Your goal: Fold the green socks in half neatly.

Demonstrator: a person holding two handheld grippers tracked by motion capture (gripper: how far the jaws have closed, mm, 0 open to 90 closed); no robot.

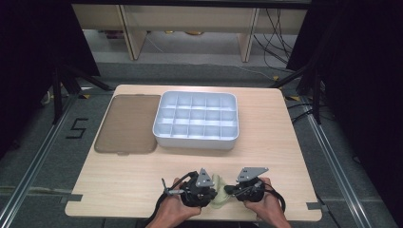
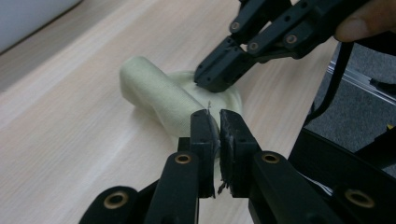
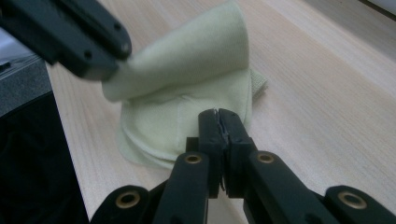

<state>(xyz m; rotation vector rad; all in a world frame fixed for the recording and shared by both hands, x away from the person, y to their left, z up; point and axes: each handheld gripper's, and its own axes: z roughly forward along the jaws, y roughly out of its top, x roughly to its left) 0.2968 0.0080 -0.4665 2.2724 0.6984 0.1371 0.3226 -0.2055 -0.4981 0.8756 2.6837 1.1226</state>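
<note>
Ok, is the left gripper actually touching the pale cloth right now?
Touching. In the left gripper view the left gripper has its jaws pinched on an edge of the pale cloth, with cloth showing between them.

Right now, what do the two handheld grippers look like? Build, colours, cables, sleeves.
Both the left gripper and the right gripper are black linkage frames with brass-coloured pivot pins and two flat black jaws. Each carries a grey three-cornered plate on top and trails a black cable. The person's forearms are bare, with no sleeves or gloves in view.
</note>
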